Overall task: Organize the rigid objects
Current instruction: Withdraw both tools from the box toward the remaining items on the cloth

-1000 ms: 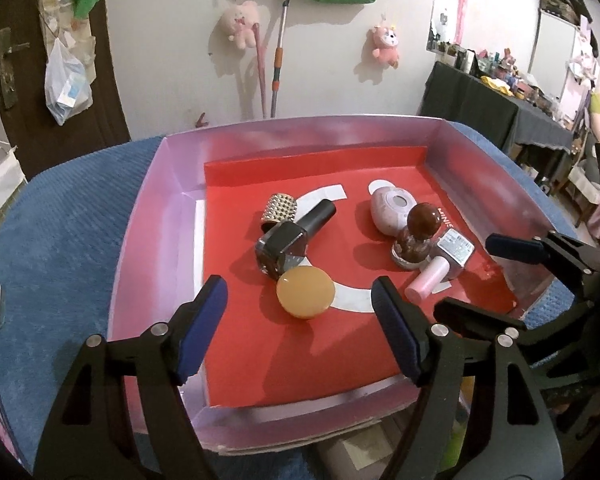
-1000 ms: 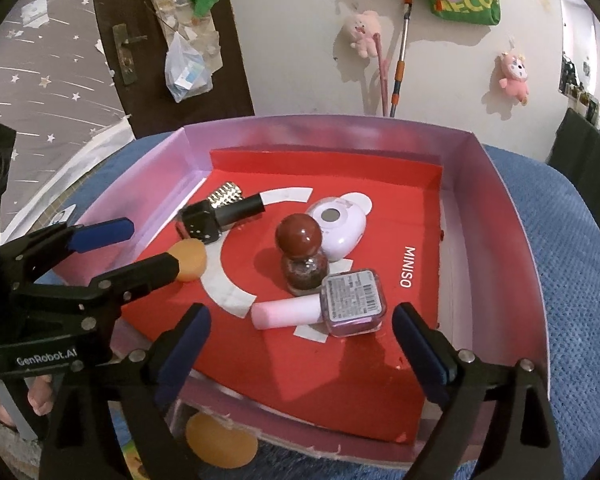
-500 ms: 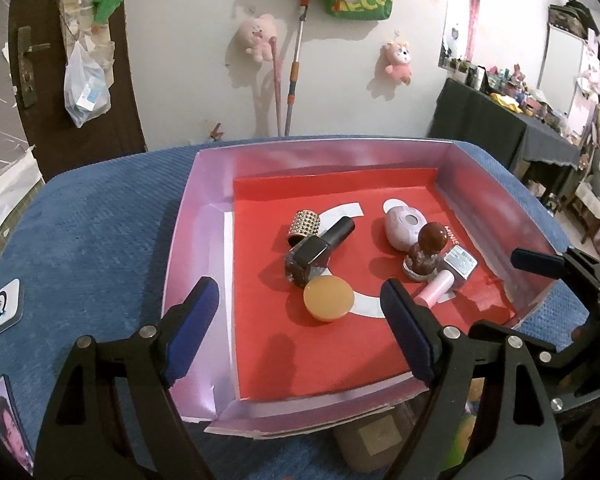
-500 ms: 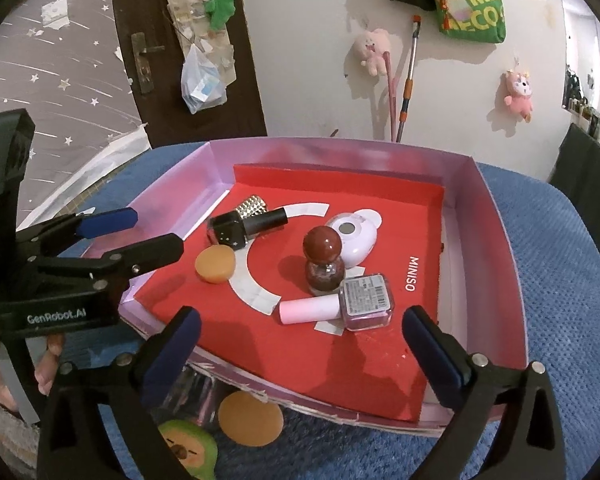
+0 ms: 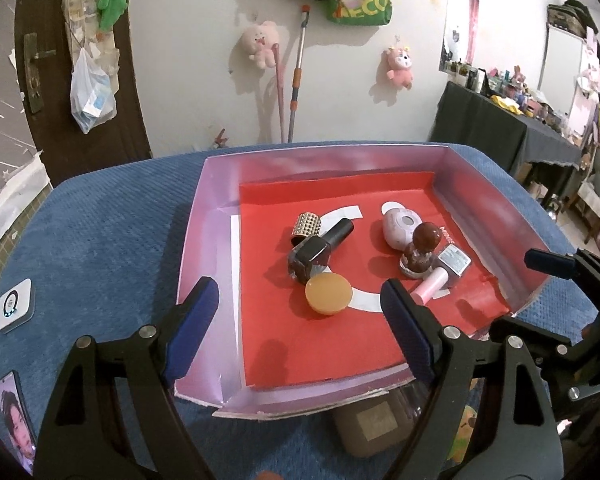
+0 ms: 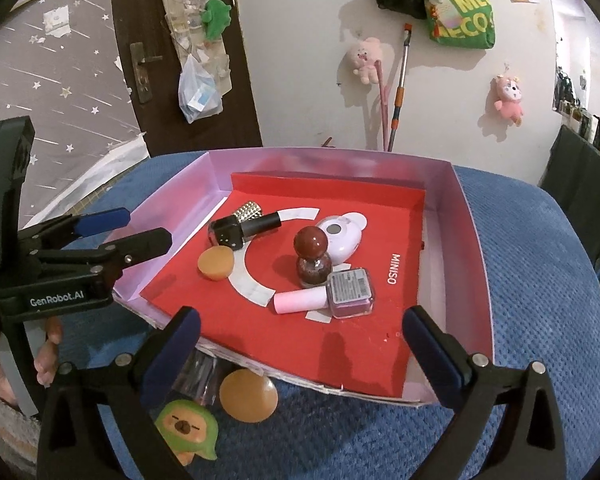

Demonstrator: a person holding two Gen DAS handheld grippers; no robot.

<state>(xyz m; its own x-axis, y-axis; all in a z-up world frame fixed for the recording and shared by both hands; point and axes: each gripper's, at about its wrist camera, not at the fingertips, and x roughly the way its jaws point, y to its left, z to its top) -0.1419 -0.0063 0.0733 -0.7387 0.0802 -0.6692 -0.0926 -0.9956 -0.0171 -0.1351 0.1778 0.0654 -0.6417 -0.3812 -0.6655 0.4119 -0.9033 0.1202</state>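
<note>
Box [image 5: 204, 240], shallow, pale purple walls, red liner, sat on blue surface [image 5: 100, 248]. Inside it: dark nail polish bottle [image 5: 320, 248] lying on its side, studded silver cap [image 5: 307, 227] touching it, orange disc [image 5: 328, 293] just beside its base. Toward the right wall: lilac rounded case [image 5: 398, 226], upright brown bottle with ball cap [image 5: 420, 252], and pink-capped polish bottle [image 5: 444, 272] lying flat against it. Outside the box, at its near edge: second orange disc [image 6: 249, 396], green figurine [image 6: 186, 434]. Left tool [image 5: 300, 328] spread open, empty, above near wall. Right tool [image 6: 300, 354] likewise wide open, holding nothing.
</note>
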